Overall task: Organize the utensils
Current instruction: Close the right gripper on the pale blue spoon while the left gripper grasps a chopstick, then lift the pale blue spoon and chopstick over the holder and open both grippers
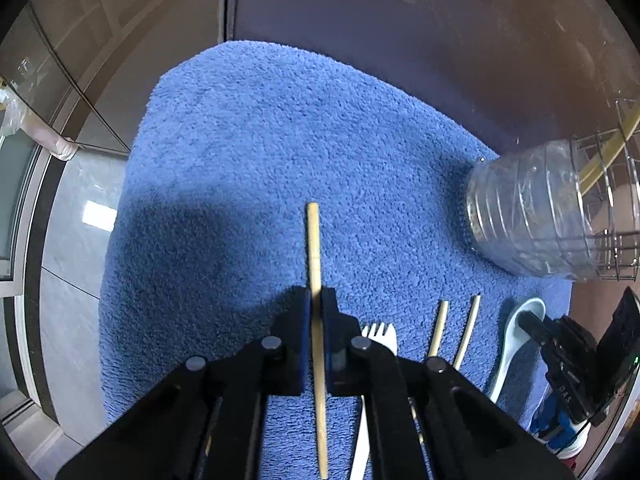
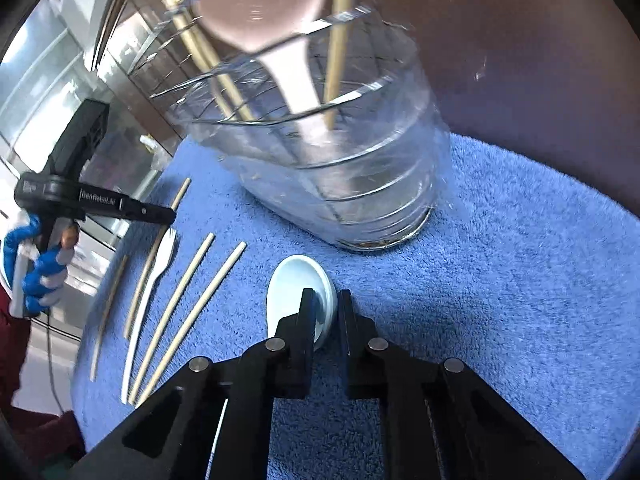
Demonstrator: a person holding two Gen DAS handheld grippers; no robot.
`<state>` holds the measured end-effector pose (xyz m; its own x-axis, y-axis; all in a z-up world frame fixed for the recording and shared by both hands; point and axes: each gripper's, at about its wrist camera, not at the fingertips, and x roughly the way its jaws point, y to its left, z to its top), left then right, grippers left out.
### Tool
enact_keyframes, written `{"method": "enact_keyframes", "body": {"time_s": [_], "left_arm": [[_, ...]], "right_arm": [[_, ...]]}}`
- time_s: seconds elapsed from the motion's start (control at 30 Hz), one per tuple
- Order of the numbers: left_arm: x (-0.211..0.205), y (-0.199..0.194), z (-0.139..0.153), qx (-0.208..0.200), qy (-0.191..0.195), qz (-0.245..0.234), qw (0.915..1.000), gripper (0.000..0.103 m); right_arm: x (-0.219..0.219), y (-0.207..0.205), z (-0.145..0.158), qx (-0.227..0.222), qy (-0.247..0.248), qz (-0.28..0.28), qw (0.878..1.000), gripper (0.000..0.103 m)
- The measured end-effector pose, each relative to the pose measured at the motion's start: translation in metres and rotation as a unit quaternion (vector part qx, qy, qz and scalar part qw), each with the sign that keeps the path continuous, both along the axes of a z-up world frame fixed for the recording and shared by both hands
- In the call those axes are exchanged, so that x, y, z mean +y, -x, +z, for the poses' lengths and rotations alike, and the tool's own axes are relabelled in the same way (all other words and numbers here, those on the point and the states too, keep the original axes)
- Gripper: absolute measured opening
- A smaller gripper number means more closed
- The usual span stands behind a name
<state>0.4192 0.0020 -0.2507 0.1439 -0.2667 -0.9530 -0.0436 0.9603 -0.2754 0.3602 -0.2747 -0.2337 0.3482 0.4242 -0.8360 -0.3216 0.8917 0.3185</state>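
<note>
Blue towel point(image 1: 248, 152) covers the work surface, brown tabletop point(image 1: 400, 20) beyond it at the far side. Far left of the right wrist view: a gloved hand point(image 2: 40, 280) in blue and white grips the handle of the left gripper point(image 1: 318, 312). Its jaws are pinched on a wooden chopstick point(image 1: 314, 248) lying on the towel, the stick running away between the pads. Just right of it lies a white plastic fork point(image 1: 380, 336), tines pointing far, partly hidden under the gripper linkage. Next right, two more chopsticks point(image 1: 438, 328) side by side, near each other but apart. Right again, a pale blue ceramic spoon point(image 2: 296, 292), bowl end far, lying on the towel. The right gripper point(image 2: 326, 308) has its jaws closed on the spoon's bowel edge near the neck, left finger over the bowl, right finger outside it. Beyond the spoon stands a clear plastic container point(image 2: 340, 168) on the towel, already holding chopsticks and a pinkish spoon point(image 2: 260, 4) upright. A wire rack point(image 1: 616, 240) sits right behind the container.
</note>
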Motion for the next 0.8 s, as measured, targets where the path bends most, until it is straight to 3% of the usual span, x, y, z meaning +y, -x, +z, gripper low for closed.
{"method": "enact_keyframes", "body": {"time_s": [0.23,0.47,0.7,0.8], "left_arm": [[0.009,0.037,0.036,-0.092,0.03,-0.003,0.9953,0.005],[0.004,0.102,0.098,-0.203,0.032,-0.021,0.9784,0.005],[-0.004,0.166,0.169,-0.304,0.034,-0.037,0.9515,0.005],[-0.01,0.183,0.2,-0.351,0.044,-0.043,0.9345,0.005]], "right_arm": [[0.007,0.037,0.035,-0.068,0.042,-0.017,0.997,0.008],[0.031,0.102,0.083,-0.151,0.08,-0.05,0.984,0.007],[0.032,0.153,0.139,-0.216,0.087,-0.077,0.969,0.007],[0.035,0.165,0.163,-0.247,0.091,-0.091,0.96,0.007]]}}
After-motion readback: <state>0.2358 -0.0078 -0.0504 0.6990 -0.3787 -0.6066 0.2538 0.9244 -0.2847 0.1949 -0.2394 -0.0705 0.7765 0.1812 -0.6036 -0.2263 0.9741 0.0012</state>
